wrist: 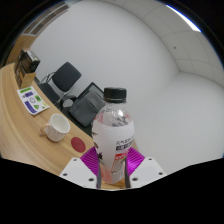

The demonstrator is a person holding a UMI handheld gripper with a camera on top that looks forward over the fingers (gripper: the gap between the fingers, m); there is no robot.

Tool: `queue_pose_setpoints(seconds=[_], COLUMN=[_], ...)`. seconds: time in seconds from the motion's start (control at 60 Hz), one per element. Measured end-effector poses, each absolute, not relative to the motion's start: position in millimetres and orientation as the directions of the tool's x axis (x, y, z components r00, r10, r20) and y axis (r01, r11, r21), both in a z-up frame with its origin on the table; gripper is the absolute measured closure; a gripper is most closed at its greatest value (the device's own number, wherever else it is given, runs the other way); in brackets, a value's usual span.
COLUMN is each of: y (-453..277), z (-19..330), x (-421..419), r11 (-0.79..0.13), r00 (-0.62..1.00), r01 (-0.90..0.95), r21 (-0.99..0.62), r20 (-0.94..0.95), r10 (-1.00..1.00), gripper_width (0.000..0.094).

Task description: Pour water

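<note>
A clear plastic water bottle (116,138) with a black screw cap stands upright between the two fingers of the hand-held gripper (113,172), its ribbed, rounded shoulders catching the room's light and a pink-and-white printed label wrapped round its lower body. The magenta pads (93,160) on the inner faces of the fingers sit flush against both sides of the label, so the gripper is pinching the bottle at its lower half. The fingers' white outer shells flare out to either side below the pads.

Beyond and to the left of the bottle, a pale wooden table (22,125) with a smooth, light-grained top curves away. On it stands a white cup (59,125), round and glossy, resting on a reddish coaster (50,130). Nearer the fingers, a small red item (77,146) lies on the table's edge; what it is cannot be made out. Farther along the table lies a flat green-and-white printed card (33,98).

Behind the table stand black office chairs (68,82) with angular frames, before a plain, matte white wall (150,50).
</note>
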State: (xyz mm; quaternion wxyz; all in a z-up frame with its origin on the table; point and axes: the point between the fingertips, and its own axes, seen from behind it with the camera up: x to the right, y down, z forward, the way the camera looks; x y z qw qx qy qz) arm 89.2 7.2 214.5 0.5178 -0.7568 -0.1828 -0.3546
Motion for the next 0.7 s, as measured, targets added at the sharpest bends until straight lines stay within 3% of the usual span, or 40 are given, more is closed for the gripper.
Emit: queue_pose_setpoints(seconds=[0.217,0.5,0.583,0.7], y=[121,185,188,189], z=[223,189,186,185], x=[108,86,80,78], r11=[-0.394,-0.242,-0.208,-0.198], r00=[0.131,-0.486,-0.573,-0.560], r01=[0.913,0.831,0.784,0.794], r21=[-0.111,0.500,0.584,0.575], r20=[0.991,0.866,0.811,0.818], r10=[0.024,0.120,0.117,0.128], gripper_width=[0.0619,0.0620,0.0620,0.0620])
